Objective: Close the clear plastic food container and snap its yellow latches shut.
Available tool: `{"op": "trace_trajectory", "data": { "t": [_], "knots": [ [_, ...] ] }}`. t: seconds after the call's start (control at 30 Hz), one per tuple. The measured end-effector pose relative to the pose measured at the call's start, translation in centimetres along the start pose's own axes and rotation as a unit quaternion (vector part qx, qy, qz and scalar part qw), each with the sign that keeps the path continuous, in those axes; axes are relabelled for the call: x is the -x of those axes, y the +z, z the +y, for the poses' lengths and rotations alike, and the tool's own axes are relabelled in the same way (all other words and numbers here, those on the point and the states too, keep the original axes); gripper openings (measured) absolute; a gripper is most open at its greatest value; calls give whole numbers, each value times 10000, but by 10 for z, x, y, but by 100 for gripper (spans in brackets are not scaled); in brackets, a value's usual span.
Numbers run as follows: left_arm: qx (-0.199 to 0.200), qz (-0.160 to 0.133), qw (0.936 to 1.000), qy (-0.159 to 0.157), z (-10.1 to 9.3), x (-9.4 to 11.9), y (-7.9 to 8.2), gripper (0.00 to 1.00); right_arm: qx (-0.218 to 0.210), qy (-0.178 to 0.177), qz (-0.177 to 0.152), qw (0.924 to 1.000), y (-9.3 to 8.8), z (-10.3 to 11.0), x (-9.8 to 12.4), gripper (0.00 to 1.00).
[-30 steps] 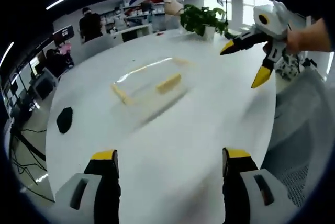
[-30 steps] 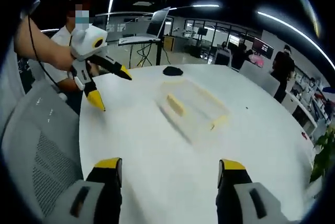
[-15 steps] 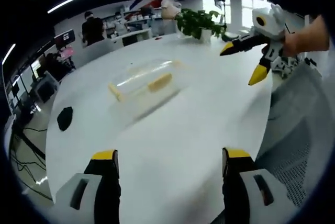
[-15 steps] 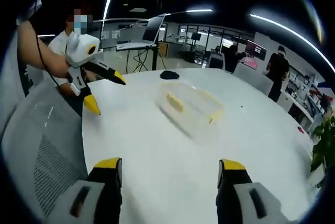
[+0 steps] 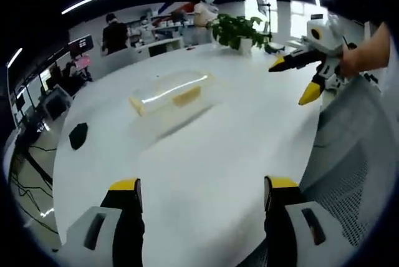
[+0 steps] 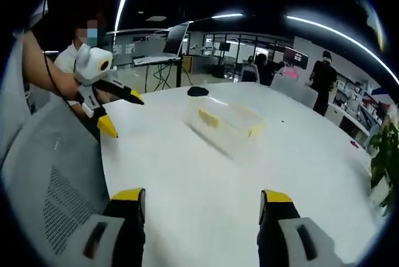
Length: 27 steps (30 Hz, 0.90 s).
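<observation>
A clear plastic food container (image 5: 171, 95) with yellow latches (image 5: 186, 97) rests on the round white table (image 5: 206, 161), lid on top, well ahead of both grippers. In the right gripper view the container (image 6: 225, 123) lies mid-table. My left gripper (image 5: 202, 198) is open with nothing between its jaws, held low near the table's edge; it also appears at the left of the right gripper view (image 6: 120, 111). My right gripper (image 6: 202, 208) is open and empty too, and it shows at the right of the left gripper view (image 5: 298, 81), held by a hand.
A small black object (image 5: 77, 136) lies near the table's far-left edge. A potted plant (image 5: 240, 29) stands at the far side. A grey mesh chair (image 6: 47, 179) sits by the near edge. People and desks fill the office beyond.
Both grippers have drawn back and lowered, so the container looks smaller and farther. The container itself has not moved on the table.
</observation>
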<state>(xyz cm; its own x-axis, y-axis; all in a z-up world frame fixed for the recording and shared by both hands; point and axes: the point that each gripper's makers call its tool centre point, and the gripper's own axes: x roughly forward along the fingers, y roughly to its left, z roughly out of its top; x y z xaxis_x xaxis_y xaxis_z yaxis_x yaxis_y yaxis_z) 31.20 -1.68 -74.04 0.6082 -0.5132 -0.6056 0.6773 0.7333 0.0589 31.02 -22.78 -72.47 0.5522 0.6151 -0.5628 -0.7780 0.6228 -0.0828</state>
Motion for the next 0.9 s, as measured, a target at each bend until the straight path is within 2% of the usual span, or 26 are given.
{"op": "trace_trajectory", "data": {
  "t": [0.33, 0.9],
  "knots": [
    [27, 34, 10000, -10, -8, 8, -9, 78, -126, -64, -138, 9998, 1, 2, 2, 75],
    [47, -4, 10000, -16, -8, 6, -8, 78, -128, -44, -116, 9998, -2, 4, 2, 75]
  ]
}}
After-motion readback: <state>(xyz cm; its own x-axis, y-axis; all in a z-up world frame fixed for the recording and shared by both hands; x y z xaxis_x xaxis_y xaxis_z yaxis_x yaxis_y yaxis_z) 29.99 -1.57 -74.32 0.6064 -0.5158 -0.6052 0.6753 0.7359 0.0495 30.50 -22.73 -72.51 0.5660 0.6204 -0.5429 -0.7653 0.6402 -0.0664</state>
